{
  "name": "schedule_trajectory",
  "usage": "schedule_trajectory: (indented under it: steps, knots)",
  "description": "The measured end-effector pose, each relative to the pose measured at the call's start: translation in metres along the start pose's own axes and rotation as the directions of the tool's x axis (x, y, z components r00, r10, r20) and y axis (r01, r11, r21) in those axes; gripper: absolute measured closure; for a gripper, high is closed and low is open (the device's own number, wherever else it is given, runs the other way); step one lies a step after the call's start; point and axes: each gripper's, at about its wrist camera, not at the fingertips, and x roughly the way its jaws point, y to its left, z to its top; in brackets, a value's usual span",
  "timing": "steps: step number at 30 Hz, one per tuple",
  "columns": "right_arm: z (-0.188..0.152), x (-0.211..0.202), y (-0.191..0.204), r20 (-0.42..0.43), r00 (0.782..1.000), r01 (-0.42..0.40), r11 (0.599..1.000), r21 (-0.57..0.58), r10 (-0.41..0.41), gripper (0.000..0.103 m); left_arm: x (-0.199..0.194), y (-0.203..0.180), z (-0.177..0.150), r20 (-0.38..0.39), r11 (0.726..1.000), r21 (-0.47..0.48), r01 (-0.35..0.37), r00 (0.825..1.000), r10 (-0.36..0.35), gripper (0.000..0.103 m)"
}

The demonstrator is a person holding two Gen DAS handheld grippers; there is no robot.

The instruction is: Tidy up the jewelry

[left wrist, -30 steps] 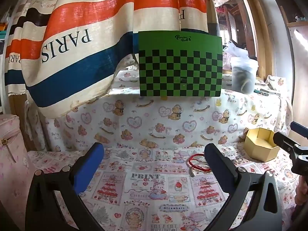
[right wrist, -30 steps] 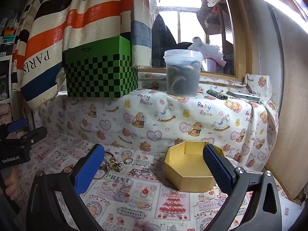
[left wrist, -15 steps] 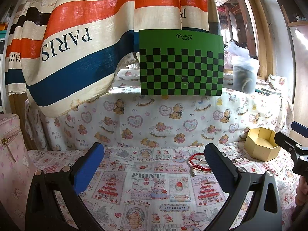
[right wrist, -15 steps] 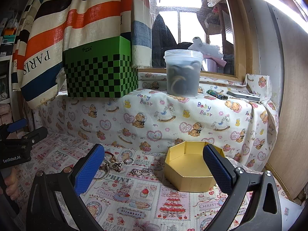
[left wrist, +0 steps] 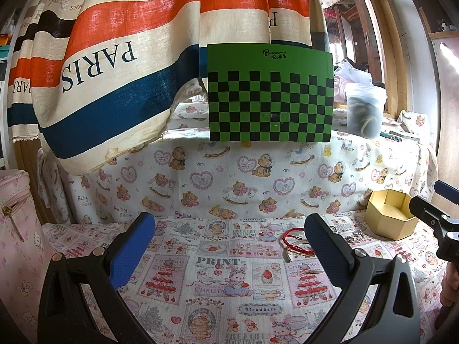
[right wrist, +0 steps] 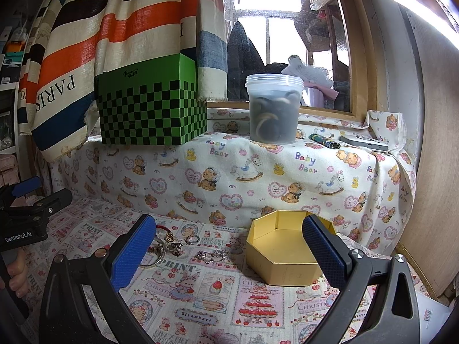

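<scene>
Left tool [left wrist: 226, 239] spread wide, empty, above the table [left wrist: 215, 292] under its pink printed cloth. Right tool [right wrist: 229, 240] likewise wide, empty. Red cord bracelet [left wrist: 294, 243] at 2 o'clock in the left view, partly hidden by the right-hand finger. Gold hexagonal open cardboard box [left wrist: 391, 213] far out at 3 o'clock there; in the right view the same box [right wrist: 284, 253] near centre. Only in the right view: silver rings and charms [right wrist: 212, 255] at 9 o'clock of the box, plus keyring trinkets [right wrist: 165, 242]. Pink zipped bag [left wrist: 17, 229] in the left view alone.
</scene>
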Motion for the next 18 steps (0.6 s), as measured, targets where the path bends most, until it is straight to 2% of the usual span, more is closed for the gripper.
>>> schedule_trajectory:
  steps: [18]
  knots:
    - [-0.0002,0.0001,0.0003,0.001,1.0,0.0,1.0,0.0,0.0,0.0,0.0005,0.0009,-0.0009,-0.002,1.0,0.0,-0.001,1.0,0.001,0.0]
